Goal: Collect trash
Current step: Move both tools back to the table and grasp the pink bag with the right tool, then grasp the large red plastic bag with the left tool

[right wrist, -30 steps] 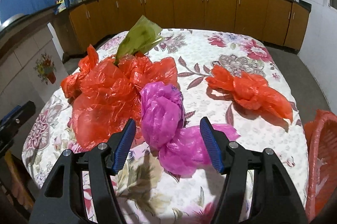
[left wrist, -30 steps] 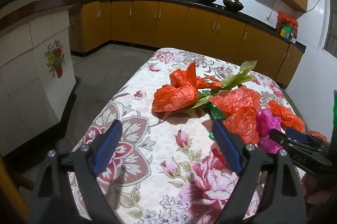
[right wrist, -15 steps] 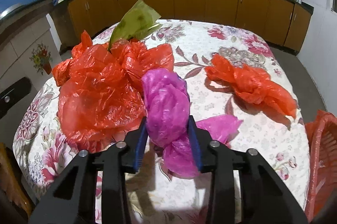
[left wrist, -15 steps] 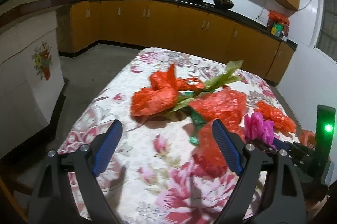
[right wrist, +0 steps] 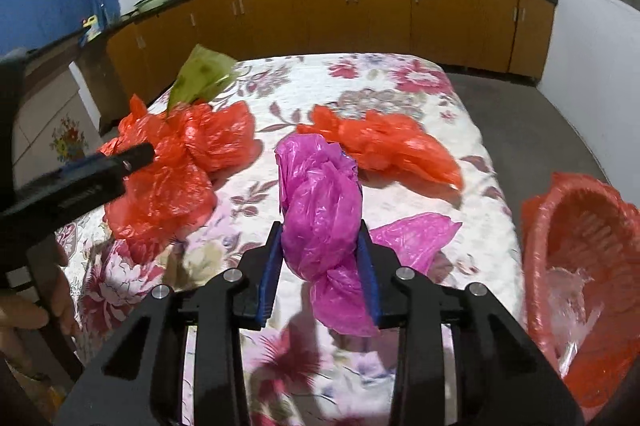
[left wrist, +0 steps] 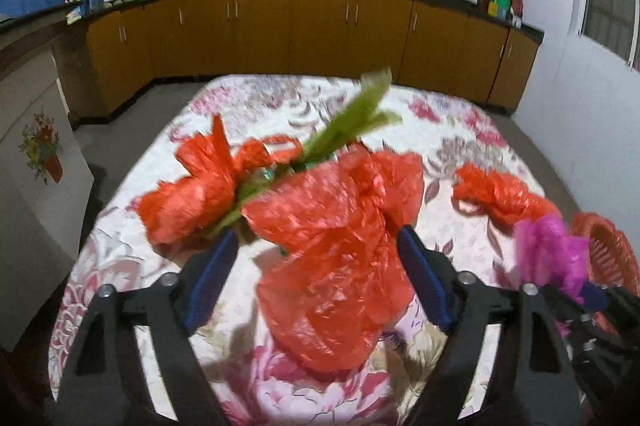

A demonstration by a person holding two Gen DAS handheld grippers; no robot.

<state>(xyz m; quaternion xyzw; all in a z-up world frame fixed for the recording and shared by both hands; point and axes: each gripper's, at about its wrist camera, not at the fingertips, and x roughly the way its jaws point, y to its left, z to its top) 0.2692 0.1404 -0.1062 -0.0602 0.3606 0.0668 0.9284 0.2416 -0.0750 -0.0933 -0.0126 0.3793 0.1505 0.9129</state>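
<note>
At nine o'clock in my right wrist view, my left gripper [right wrist: 136, 155] enters from the side, its jaws spread wide, as my left wrist view [left wrist: 316, 262] confirms, and pinching nothing. Between its blue pads [left wrist: 208, 280] in that view lies a large crumpled red bag [left wrist: 340, 250] on the floral tablecloth [left wrist: 248, 97]; I cannot tell whether the pads touch it. At ten o'clock of that bag sits a second red bag [left wrist: 192, 193], knotted, with a green bag [left wrist: 352, 123] standing tilted between the two and rising toward twelve o'clock. Moving right, my right gripper [right wrist: 320, 258] is pressed together on a twisted magenta bag [right wrist: 320, 201], which stands upright between its fingers, its loose tail [right wrist: 416, 230] trailing toward three o'clock onto the cloth. Beyond it, at one o'clock, an orange-red bag [right wrist: 384, 145] lies flat on the table, apart from the others. At three o'clock, off the table's right edge, stands a red basket [right wrist: 536, 226] lined with red plastic, with a piece of clear film [right wrist: 568, 290] inside. Wooden cabinets [right wrist: 352, 5] run along the far wall at twelve o'clock.
</note>
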